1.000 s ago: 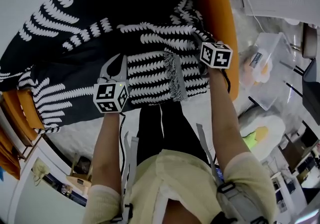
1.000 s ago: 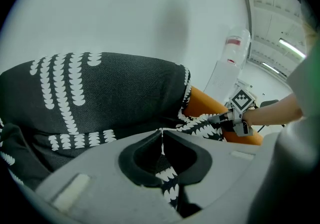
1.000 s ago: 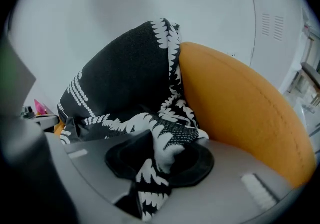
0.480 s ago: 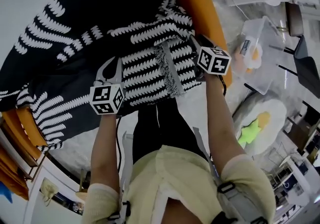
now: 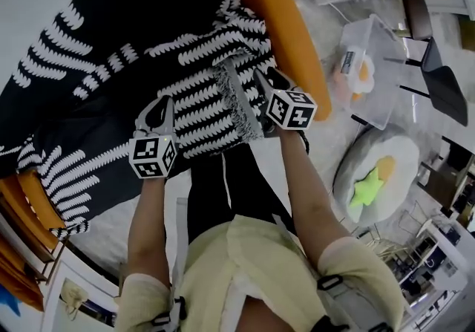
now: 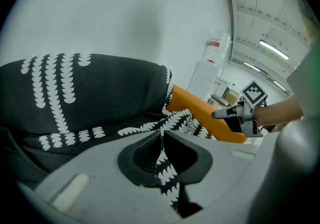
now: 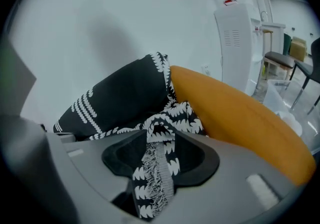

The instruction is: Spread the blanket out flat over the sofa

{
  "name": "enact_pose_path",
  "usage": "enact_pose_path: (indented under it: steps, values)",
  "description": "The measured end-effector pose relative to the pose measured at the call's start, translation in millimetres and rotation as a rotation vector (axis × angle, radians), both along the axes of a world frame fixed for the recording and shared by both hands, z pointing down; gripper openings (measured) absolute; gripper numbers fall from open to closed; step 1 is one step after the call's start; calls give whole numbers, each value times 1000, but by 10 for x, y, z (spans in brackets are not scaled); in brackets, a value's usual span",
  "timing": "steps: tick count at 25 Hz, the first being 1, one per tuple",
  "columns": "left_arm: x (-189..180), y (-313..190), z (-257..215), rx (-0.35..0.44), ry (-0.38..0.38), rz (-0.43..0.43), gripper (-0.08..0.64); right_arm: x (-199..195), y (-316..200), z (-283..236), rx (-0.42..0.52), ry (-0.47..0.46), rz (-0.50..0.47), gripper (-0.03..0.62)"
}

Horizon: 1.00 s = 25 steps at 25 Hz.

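A black blanket (image 5: 126, 41) with white leaf print is draped over the orange sofa (image 5: 286, 33), bunched and folded at its near side. Its fringed edge (image 5: 236, 104) runs between my two grippers. My left gripper (image 5: 157, 111) is shut on a thin fold of the blanket (image 6: 161, 160) near the front of the seat. My right gripper (image 5: 261, 84) is at the fringed edge beside the sofa's orange arm. A bunched, fringed fold (image 7: 156, 168) hangs loosely between the right gripper's (image 7: 159, 163) jaws, which stand apart.
A clear plastic bin (image 5: 367, 74) with small items stands on the pale rug right of the sofa. Nearer lies a round white cushion (image 5: 378, 174) with yellow and green shapes. A dark chair (image 5: 438, 78) is far right. A white wall (image 7: 100, 27) backs the sofa.
My right gripper has moved left and toward me, closer to the fringed edge. The left gripper has shifted slightly left and nearer, drawing the blanket with it.
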State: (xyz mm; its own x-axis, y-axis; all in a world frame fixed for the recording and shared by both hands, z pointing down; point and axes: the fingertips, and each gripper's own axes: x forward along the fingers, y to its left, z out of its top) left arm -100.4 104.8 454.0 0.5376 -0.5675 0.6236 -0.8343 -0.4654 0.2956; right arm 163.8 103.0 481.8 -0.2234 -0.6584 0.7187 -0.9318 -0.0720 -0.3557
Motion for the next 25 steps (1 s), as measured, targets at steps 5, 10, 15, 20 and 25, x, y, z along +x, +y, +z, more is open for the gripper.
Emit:
enact_pose_path:
  steps: [5, 10, 15, 20, 25]
  values:
    - [-56, 68, 214, -21, -23, -66, 20, 15, 24, 401, -32, 32, 4, 179]
    - [-9, 84, 507, -63, -35, -98, 20, 45, -110, 727, -51, 86, -5, 178]
    - [102, 51, 696, -81, -32, -104, 20, 28, -280, 937, -36, 222, -133, 178]
    - [112, -13, 785, -87, -36, -118, 20, -91, -484, 1020, 2, 323, -270, 178]
    - [75, -86, 836, -89, -37, -133, 20, -107, -543, 1137, -24, 347, -302, 152]
